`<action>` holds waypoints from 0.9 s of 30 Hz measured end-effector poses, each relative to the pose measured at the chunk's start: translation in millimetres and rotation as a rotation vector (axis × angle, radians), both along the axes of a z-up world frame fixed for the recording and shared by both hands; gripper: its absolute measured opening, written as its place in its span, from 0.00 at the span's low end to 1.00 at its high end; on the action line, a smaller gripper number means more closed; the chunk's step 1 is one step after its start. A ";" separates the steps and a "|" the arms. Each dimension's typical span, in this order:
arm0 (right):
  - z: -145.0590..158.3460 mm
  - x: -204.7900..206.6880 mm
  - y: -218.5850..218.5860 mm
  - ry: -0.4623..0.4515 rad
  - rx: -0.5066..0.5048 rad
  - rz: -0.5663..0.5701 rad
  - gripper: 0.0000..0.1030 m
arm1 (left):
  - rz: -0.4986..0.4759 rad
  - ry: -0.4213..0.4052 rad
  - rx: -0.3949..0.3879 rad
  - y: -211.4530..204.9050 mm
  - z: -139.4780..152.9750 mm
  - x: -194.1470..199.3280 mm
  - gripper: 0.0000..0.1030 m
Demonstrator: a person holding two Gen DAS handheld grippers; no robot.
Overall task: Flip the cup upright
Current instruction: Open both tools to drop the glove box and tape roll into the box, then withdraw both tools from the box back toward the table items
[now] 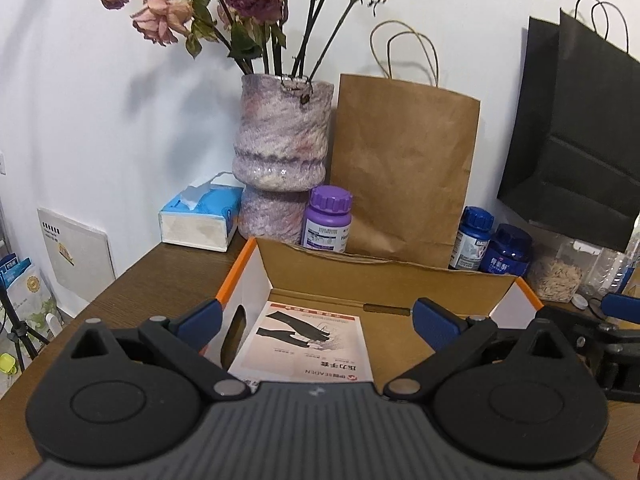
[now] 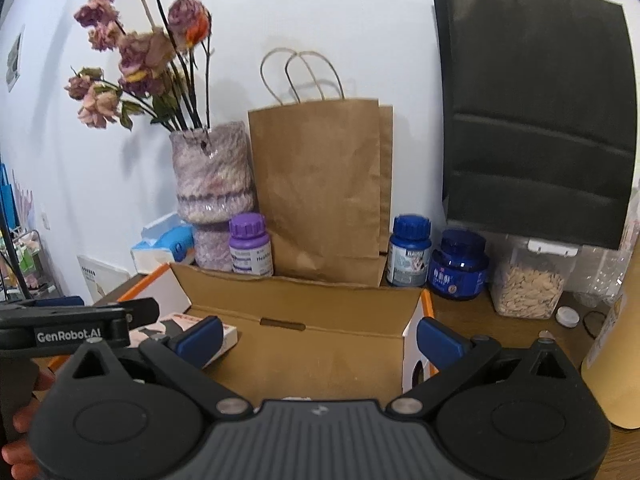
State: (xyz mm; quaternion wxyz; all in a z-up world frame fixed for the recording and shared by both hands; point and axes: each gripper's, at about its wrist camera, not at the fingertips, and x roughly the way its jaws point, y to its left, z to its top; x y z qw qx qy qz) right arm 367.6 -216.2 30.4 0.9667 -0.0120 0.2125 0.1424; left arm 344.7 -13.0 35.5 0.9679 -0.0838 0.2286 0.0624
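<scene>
I'm holding both grippers over an open cardboard box (image 1: 384, 280) on a wooden desk (image 1: 168, 276), looking toward a white wall.

My left gripper (image 1: 316, 320) is spread wide w/ nothing between its blue pads; it's hovering just above the box's open top. My right gripper (image 2: 318, 338) is likewise released, pads well apart and empty, hanging over the same box nearer its right end.

Inside the box, toward its left end, I'm seeing a flat printed packet (image 1: 308, 344) lying on the bottom. Behind the box: a fuzzy purple vase (image 1: 284, 140) w/ dried flowers, a brown paper bag (image 1: 404, 168), a purple-capped bottle (image 1: 328, 220), 2 blue-capped jars (image 2: 436, 256). Left of the vase, a tissue pack (image 1: 200, 216). Right of the box, a black bag (image 2: 536, 120) on the wall and a clear tub of seeds (image 2: 528, 280).

The cup: I'm not finding one in either view. A tall tan cylinder (image 2: 612, 364) is standing right of the box, cut off at the edge; can't tell if that's it. So progress is unclear; neither gripper is carrying anything, so either the flip is done & let go, or not yet begun.
</scene>
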 end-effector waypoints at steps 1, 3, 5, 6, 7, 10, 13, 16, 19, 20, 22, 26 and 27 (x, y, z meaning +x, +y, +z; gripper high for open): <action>1.9 -2.8 0.1 -0.010 0.002 0.001 1.00 | -0.001 -0.004 -0.003 0.5 2.1 -2.9 1.00; 6.1 -9.1 0.3 -0.029 0.003 0.005 1.00 | -0.003 -0.013 -0.007 0.8 6.3 -8.6 1.00; 10.4 -16.9 -0.2 -0.053 0.002 0.005 1.00 | -0.004 -0.020 -0.006 1.0 10.3 -14.9 1.00; 12.3 -20.6 -0.9 -0.062 0.002 0.006 1.00 | -0.005 -0.023 -0.004 1.2 12.0 -17.8 1.00; 14.5 -24.4 -1.7 -0.071 0.004 0.007 1.00 | -0.006 -0.028 -0.004 1.1 13.7 -21.4 1.00; 20.3 -37.4 -4.2 -0.101 0.009 0.009 1.00 | -0.012 -0.038 -0.001 0.8 17.9 -32.3 1.00; 24.6 -51.4 -5.6 -0.127 0.008 0.017 1.00 | -0.019 -0.044 0.006 0.0 20.7 -42.9 1.00; 26.2 -64.9 -6.3 -0.145 -0.001 0.022 1.00 | -0.023 -0.046 0.011 0.2 22.3 -54.0 1.00; 26.0 -77.5 -7.7 -0.153 -0.009 0.025 1.00 | -0.026 -0.046 0.011 0.7 23.1 -64.3 1.00; 25.6 -81.7 -8.2 -0.154 -0.011 0.026 1.00 | -0.027 -0.046 0.011 0.8 23.3 -67.8 1.00; 24.4 -90.8 -8.8 -0.159 -0.017 0.027 1.00 | -0.027 -0.045 0.010 0.8 24.0 -74.5 1.00; 23.4 -108.5 -11.1 -0.176 -0.009 0.024 1.00 | -0.029 -0.040 0.006 -0.8 24.4 -86.4 1.00; 23.7 -112.9 -11.7 -0.179 -0.006 0.022 1.00 | -0.035 -0.039 0.007 -1.0 24.7 -89.8 1.00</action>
